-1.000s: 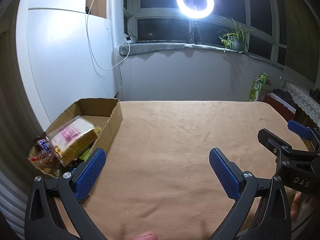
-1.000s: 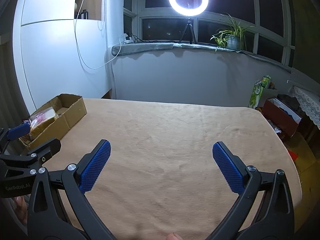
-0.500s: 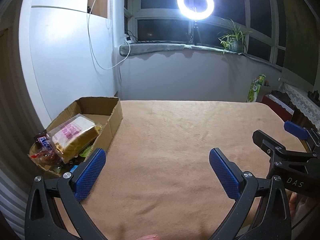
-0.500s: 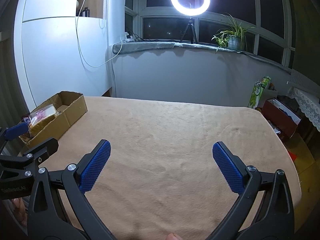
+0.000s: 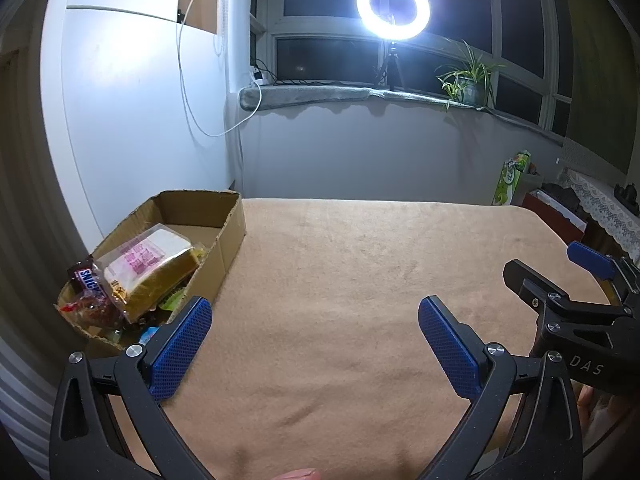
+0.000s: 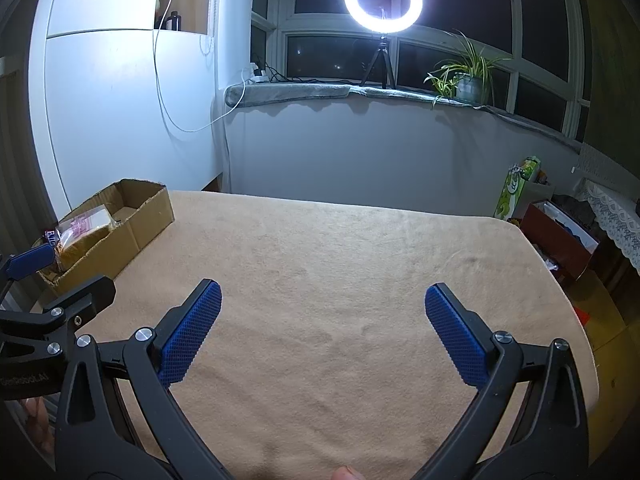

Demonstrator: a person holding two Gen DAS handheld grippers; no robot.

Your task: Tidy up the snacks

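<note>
both the left gripper (image 5: 315, 344) and right gripper (image 6: 323, 332) are held released, knurled blue pads apart, over the fuzzy tan bench (image 5: 360, 280). a wrapped sandwich (image 5: 150, 266) and a "snickers" bar (image 5: 90, 282) are piled in the corrugated cardboard box (image 5: 230, 226) at far left.

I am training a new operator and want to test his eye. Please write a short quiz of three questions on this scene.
1. True or false: the left gripper is shut on the Snickers bar.
2. What lies uppermost in the cardboard box: A) wrapped sliced bread, B) a banana, C) a can?
3. Fill in: the right gripper hangs open over the tan ____.

Key: 1 false, both grippers are open and hold nothing; 2 A; 3 tablecloth.
</note>
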